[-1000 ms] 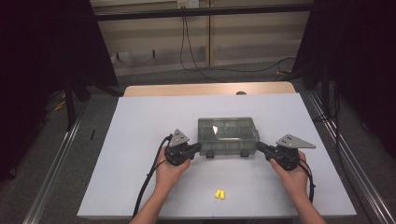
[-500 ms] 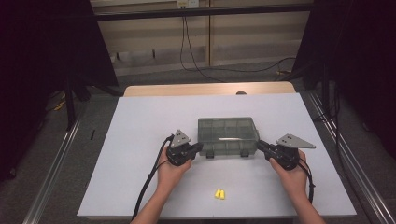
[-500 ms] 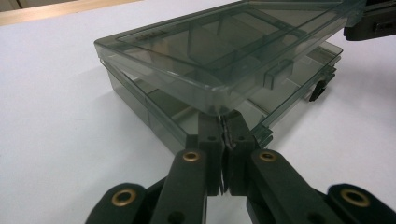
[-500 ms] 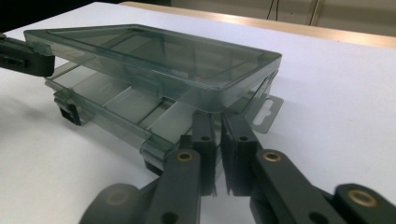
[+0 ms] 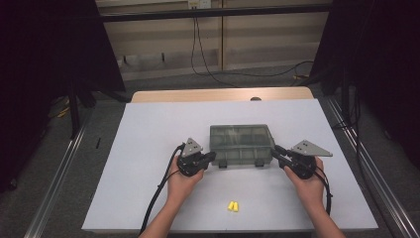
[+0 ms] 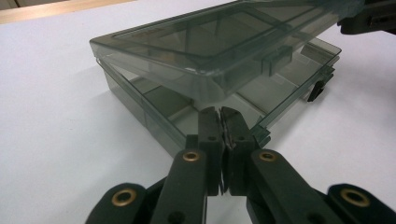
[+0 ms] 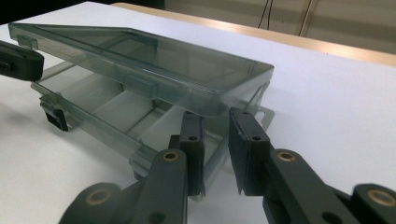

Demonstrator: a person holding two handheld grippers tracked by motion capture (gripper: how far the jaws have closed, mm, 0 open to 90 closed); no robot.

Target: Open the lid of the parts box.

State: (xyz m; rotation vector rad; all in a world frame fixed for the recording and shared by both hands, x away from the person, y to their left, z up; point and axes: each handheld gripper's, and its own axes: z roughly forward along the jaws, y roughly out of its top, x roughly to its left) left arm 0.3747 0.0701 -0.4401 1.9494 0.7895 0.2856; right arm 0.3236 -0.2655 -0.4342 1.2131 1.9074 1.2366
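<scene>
1. A smoky clear plastic compartment box [image 5: 241,145] sits near the middle of the white surface [image 5: 148,148], with its front edge toward the person. The work in hand looks like opening or closing its hinged lid.
2. In both gripper views the lid [image 6: 219,42] is partly raised. It stands tilted above the base [image 7: 107,112], with a gap along the front edge, so it is neither shut nor swung fully back.
3. The left gripper [image 5: 207,159] is at the box's front-left corner. In its own view the jaws are pressed together, and their tips sit right at the lid's front edge. I cannot tell whether they pinch the lid's rim or only push up under it.
4. The right gripper [image 5: 279,156] is at the front-right corner. Its jaws stand apart, just under the lid's corner, and they clamp nothing.
5. The two front latches [image 5: 223,162] hang loose, so unlatching appears to be done.
6. The compartments that can be seen through the plastic look empty.
7. Two small yellow pieces [image 5: 233,206] lie on the surface near the person, well apart from the box and not yet handled.
8. My judgement is that the lid's travel is partway through.
</scene>
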